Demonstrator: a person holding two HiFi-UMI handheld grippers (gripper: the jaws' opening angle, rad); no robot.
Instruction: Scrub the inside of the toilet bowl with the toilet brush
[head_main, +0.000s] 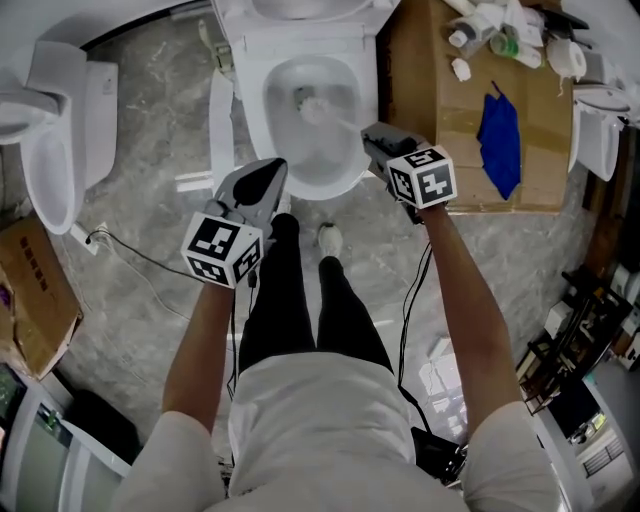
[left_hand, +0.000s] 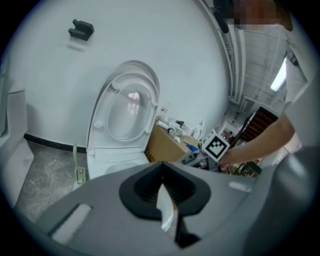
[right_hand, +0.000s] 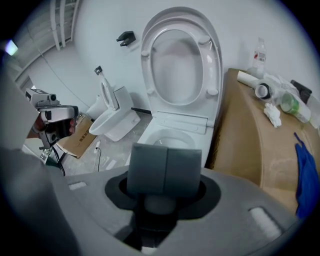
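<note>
The white toilet bowl (head_main: 345, 180) stands open at the top middle, lid raised (right_hand: 180, 60). The toilet brush head (head_main: 308, 100) is down inside the bowl, and its pale handle (head_main: 345, 122) slants back to my right gripper (head_main: 376, 136). That gripper (right_hand: 165, 170) is shut on the handle just over the bowl's right rim; its grey pads hide the brush head in the right gripper view. My left gripper (head_main: 268, 172) hangs shut at the bowl's near left edge with nothing in it. In the left gripper view its jaws (left_hand: 167, 210) point at the raised seat (left_hand: 127, 107).
A cardboard box (head_main: 440, 130) stands right of the toilet, with a blue cloth (head_main: 500, 140) and bottles and tubes (head_main: 500, 30) on top. A second toilet (head_main: 60, 130) sits at the left. A cable (head_main: 140, 255) crosses the floor. The person's shoe (head_main: 328, 238) is at the bowl's foot.
</note>
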